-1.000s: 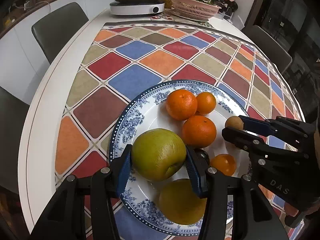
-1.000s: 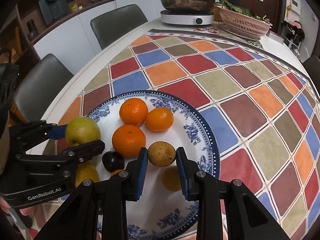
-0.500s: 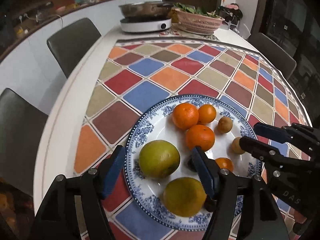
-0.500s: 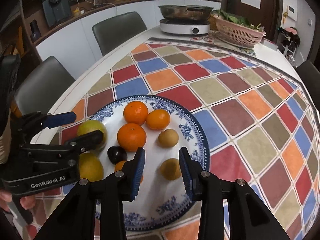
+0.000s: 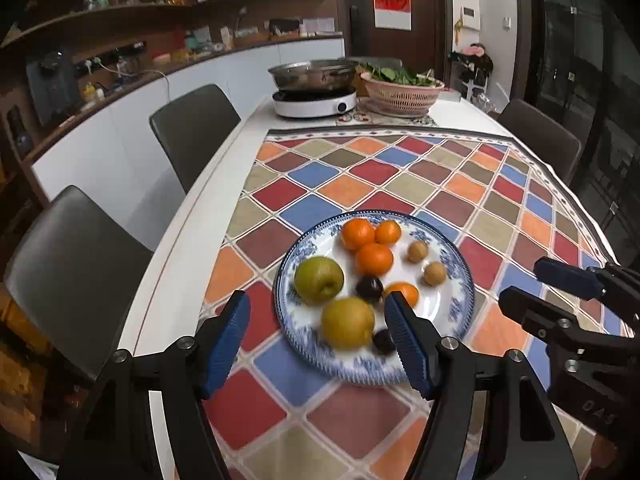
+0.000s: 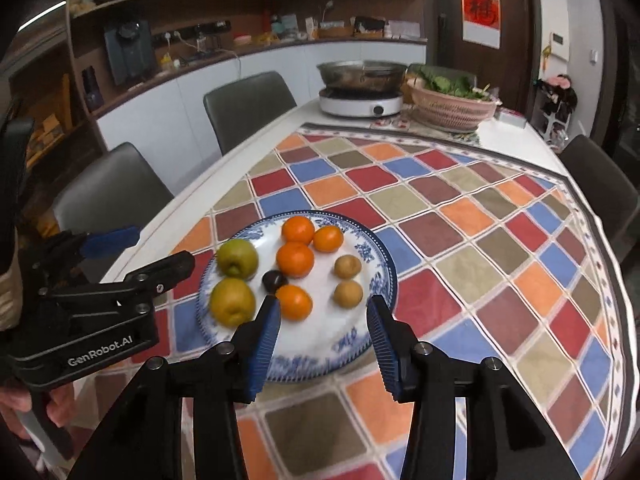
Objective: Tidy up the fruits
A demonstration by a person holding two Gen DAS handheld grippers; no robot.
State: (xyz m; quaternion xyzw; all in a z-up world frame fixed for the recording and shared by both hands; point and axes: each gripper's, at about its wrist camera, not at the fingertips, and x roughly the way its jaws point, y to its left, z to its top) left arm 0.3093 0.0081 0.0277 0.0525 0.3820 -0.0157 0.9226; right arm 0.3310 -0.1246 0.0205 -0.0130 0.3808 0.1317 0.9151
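Both grippers pulled back from plate (image 5: 460,276), left gripper (image 5: 318,338) and right gripper (image 6: 324,334) jaws wide apart, empty

**Colours and patterns on the table**

A white plate (image 6: 362,250) with a blue floral rim pattern is being shown on a tablecloth (image 6: 460,216) patterned in diamonds of red, blue, orange, olive and brown, edged by a dark border. On the plate, four oranges (image 6: 295,259) are being seen in bright orange, a green apple (image 6: 237,258) at the left, a yellow-green pear (image 6: 232,302) nearer, two tan-brown small fruits (image 6: 347,267) at the right, and a dark purple plum (image 6: 274,280) in the middle. Black bodies and blue finger pads (image 6: 264,344) are being displayed by both grippers. Far off, a pink basket (image 6: 454,108) of green leaves and a white cooker (image 6: 362,106) under a silver pot are being shown. The chairs (image 6: 250,106) are being seen in dark grey.
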